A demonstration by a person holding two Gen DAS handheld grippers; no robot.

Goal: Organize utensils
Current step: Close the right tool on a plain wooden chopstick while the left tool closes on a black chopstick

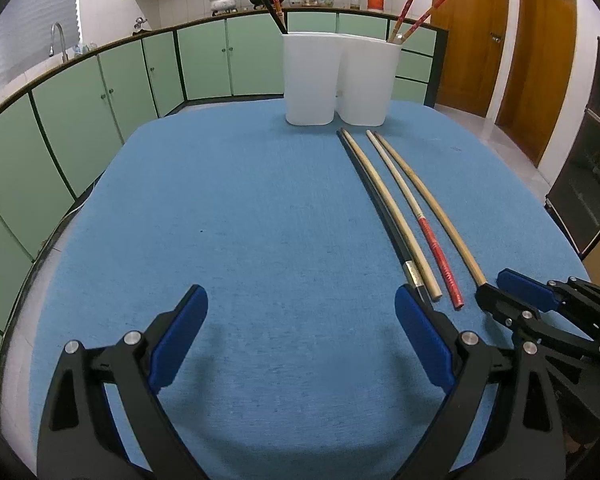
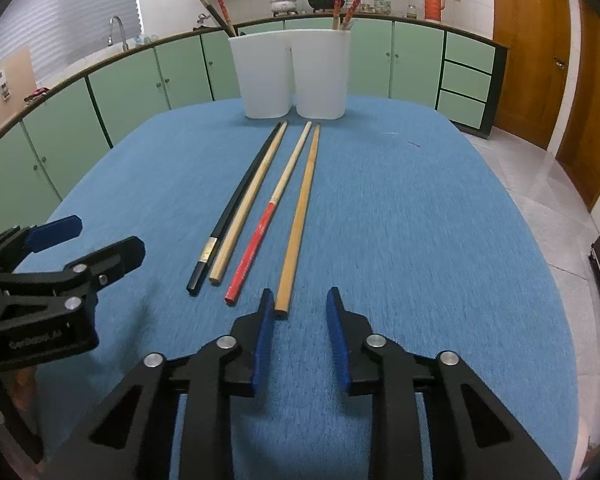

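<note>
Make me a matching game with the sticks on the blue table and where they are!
Things:
1. long black chopstick
2. red-handled chopstick
3. plain tan wooden chopstick
4. white plastic two-part holder

Places:
A. at the table's far end
B. farthest left of the row
C. near end between the right claw's fingers
D. third from the left

Pairs: 1-B, 2-D, 3-C, 4-A

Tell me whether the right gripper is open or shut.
Open. The right gripper has its blue pads clearly apart with blue tablecloth showing between them; the tan chopstick ends beside its left pad, ungrasped.
</note>
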